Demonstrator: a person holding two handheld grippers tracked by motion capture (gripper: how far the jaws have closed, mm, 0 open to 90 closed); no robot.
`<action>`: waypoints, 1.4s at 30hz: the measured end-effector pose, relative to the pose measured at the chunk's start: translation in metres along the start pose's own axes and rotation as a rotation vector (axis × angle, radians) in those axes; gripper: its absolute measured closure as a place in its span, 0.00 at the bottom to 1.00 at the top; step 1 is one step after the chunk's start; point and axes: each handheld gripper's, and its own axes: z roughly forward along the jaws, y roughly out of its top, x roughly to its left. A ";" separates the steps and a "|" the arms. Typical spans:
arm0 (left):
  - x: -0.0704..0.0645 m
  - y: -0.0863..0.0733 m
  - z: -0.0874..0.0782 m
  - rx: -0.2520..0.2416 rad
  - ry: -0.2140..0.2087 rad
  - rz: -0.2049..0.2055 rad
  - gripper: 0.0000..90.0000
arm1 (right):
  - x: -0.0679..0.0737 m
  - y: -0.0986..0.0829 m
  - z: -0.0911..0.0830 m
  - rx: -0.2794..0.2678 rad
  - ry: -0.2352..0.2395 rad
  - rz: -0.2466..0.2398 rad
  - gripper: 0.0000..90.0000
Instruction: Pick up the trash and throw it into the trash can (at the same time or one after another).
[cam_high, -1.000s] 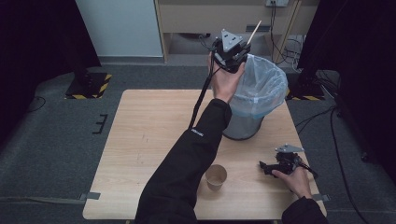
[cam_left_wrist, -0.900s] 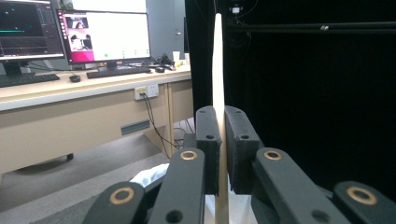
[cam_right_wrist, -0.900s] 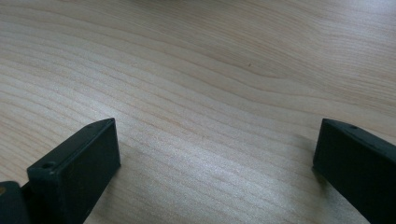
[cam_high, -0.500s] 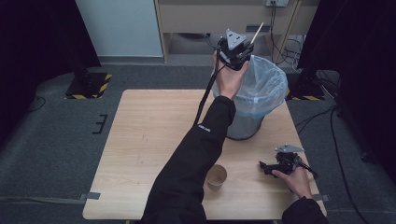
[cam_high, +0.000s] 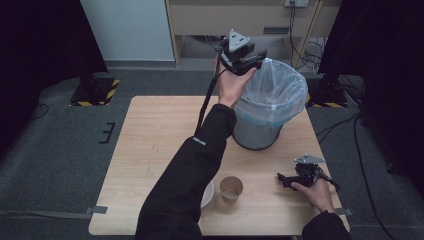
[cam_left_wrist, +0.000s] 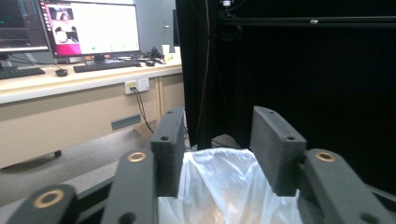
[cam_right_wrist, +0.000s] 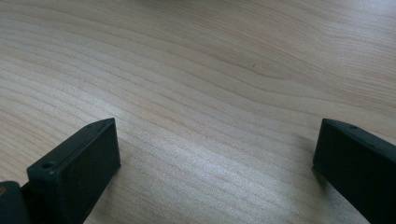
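Bin (cam_high: 260, 127) with its plastic liner (cam_high: 272, 92) stands at the table's two o'clock, just under the raised left gripper (cam_high: 243, 57).

Table (cam_high: 150, 150) is the largest thing here, pale wood, with the mesh bin toward its far right. The person's left arm stretches up toward twelve o'clock, holding the left gripper at the liner's ten o'clock rim; in the left gripper view its jaws stand apart with nothing between them, the liner (cam_left_wrist: 233, 186) directly below. Any drop from there would fall straight down into the bin. A paper cup (cam_high: 231, 189) sits near the front edge at six o'clock. The right gripper (cam_high: 292, 180) rests on the table at four o'clock, jaws wide apart and empty, and is the nearer one to the cup, which lies at its nine o'clock.
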 end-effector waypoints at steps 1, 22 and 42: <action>0.001 0.000 -0.013 0.001 -0.006 0.009 0.55 | 0.000 0.000 0.000 0.000 0.000 -0.001 0.01; 0.020 -0.049 -0.163 0.040 -0.003 0.050 0.37 | 0.000 0.000 0.000 -0.004 0.000 -0.003 0.01; 0.010 -0.185 -0.258 0.237 0.047 -0.059 0.31 | 0.000 0.000 0.000 -0.001 0.001 -0.003 0.01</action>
